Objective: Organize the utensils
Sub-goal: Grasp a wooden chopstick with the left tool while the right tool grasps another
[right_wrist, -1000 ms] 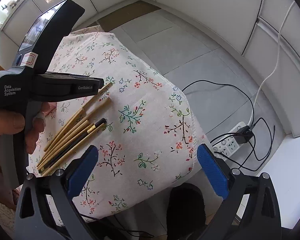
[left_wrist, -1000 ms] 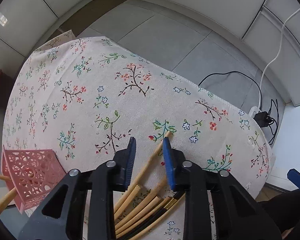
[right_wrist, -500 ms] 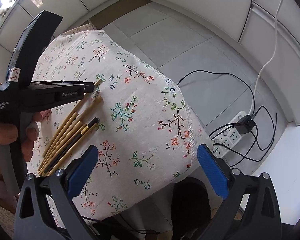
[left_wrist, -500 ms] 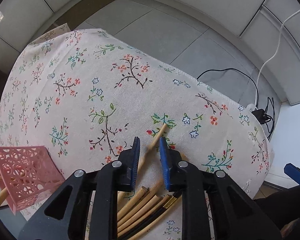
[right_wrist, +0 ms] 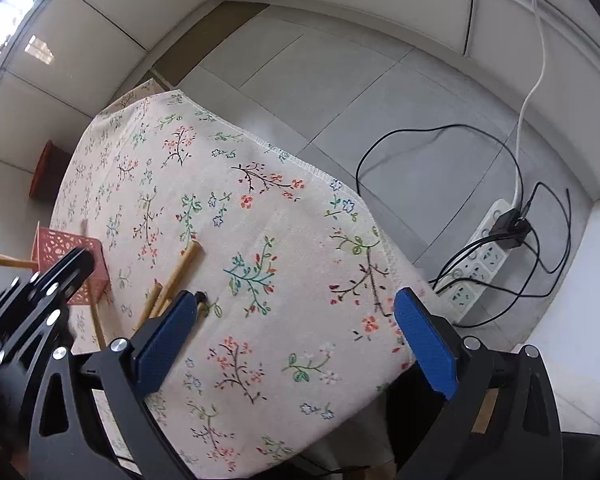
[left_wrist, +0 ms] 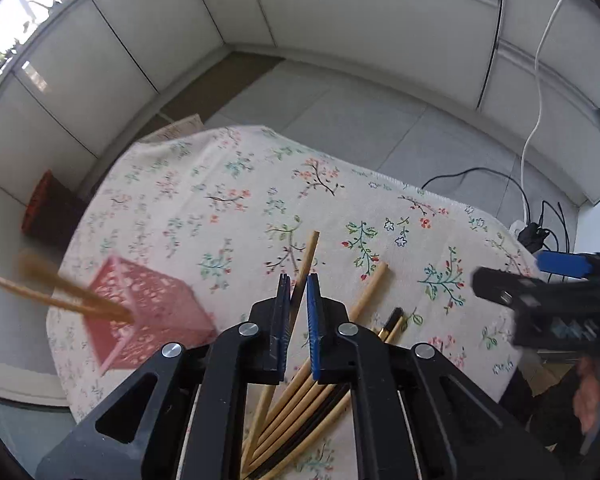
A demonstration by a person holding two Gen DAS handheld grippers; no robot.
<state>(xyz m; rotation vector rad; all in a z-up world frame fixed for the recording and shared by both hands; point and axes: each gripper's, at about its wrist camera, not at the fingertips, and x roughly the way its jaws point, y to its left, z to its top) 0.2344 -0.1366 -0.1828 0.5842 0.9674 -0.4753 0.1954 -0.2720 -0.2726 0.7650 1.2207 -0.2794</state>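
My left gripper is shut on a light wooden chopstick and holds it lifted above the floral tablecloth. Several more wooden chopsticks and a black one lie in a pile under the gripper. A pink lattice basket stands to the left with chopsticks sticking out of it. My right gripper is open and empty over the table's right edge. The basket and pile show at the left in the right wrist view.
A power strip with black and white cables lies on the grey tiled floor to the right of the table. A dark red-topped box stands on the floor beyond the table's left side. White wall panels surround the room.
My left gripper has closed on one chopstick and lifted it off the pile, rising and tilting up. My right gripper has moved left and nearer the pile, still open.
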